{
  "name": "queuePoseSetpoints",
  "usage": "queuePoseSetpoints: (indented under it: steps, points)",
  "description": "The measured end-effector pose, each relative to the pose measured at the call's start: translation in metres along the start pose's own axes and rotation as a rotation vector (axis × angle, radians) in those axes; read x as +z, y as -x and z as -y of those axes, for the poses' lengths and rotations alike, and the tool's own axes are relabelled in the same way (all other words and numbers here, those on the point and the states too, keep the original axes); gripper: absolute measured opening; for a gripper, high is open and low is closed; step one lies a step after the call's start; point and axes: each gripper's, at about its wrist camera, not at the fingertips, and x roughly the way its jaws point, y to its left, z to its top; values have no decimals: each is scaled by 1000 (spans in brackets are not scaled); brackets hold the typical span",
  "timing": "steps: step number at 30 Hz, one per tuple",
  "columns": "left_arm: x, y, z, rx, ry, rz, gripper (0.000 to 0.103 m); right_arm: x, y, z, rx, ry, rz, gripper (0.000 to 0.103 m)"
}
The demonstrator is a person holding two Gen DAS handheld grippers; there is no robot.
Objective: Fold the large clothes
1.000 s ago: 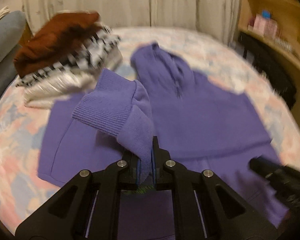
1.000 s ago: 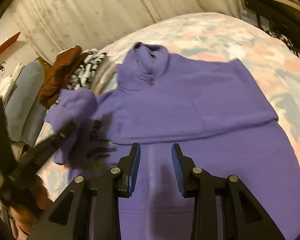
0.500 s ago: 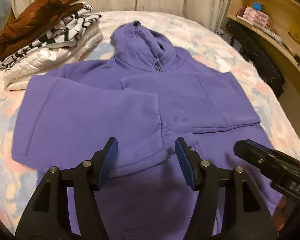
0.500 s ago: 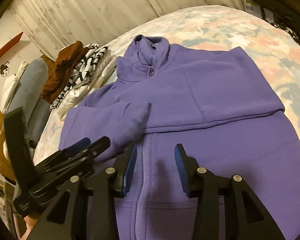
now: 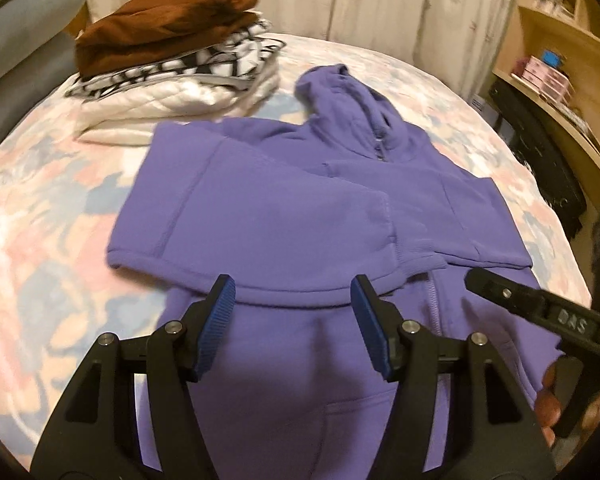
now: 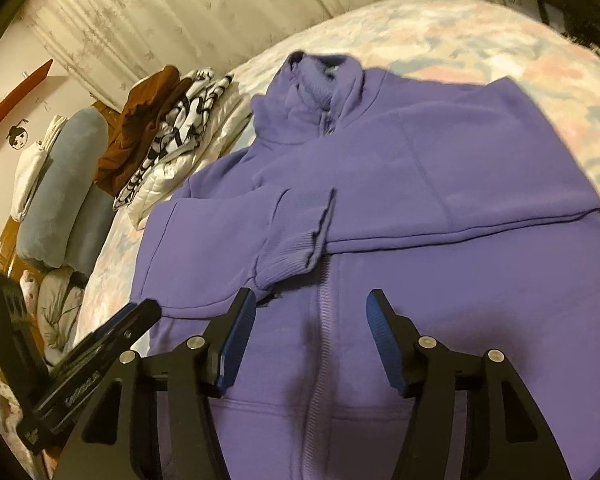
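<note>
The purple hoodie lies flat on the floral bed, both sleeves now folded across its chest, where a second ago the left gripper had the left sleeve pinched and lifted. That gripper has let go, jaws wide and empty above the sleeve. The right gripper hovers over the zipper, jaws wider than before, holding nothing.

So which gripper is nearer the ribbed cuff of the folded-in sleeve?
Right. The right gripper hovers open just short of the ribbed cuff; the left gripper sits farther off, over that sleeve's mid-length, cuff to its right.
</note>
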Motion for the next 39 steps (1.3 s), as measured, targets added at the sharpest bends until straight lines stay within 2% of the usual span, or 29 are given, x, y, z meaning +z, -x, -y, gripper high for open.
queuePoseSetpoints:
  steps: [5,9,10,11,12,13,16,18,20,22,24,27,32,33,35,37,38,39]
  points:
    - [-2,5,-20,35,33,12,57,16,-38,-3,39,-35,-59,58]
    - [-4,4,-33,44,60,8,57,28,-72,-5,20,-58,-104,58]
    - [-4,4,-35,47,65,4,57,31,-78,-7,19,-55,-110,54]
    - [-5,3,-35,51,69,3,57,33,-83,-11,13,-40,-111,44]
    - [-6,2,-38,53,75,1,57,34,-85,-16,18,-19,-113,22]
    - [-6,1,-39,54,79,-1,57,36,-88,-24,28,16,-121,12]
    - [-5,2,-40,57,81,5,57,44,-74,-54,32,147,-64,9]
    - [-3,5,-38,66,72,19,57,53,-56,-72,55,220,-10,9]
    - [-1,8,-36,70,62,34,57,68,-30,-87,41,290,84,9]
    - [4,11,-35,72,56,51,57,83,-12,-88,30,306,146,9]
    - [7,12,-35,74,56,60,57,99,5,-81,-10,301,204,9]
    - [13,11,-38,80,60,66,57,120,17,-54,-118,276,261,9]
    - [21,2,-42,90,68,60,57,132,-1,24,-292,132,229,9]
    - [23,-3,-42,91,67,47,57,131,-9,39,-313,112,199,11]
    - [27,-12,-44,88,72,26,57,124,-36,72,-340,70,77,17]
    - [32,-22,-45,78,74,0,57,119,-47,88,-326,28,23,30]
    - [36,-28,-46,71,73,-12,57,116,-46,95,-283,0,24,37]
    - [40,-34,-47,68,73,-24,57,115,-43,100,-256,-12,35,50]
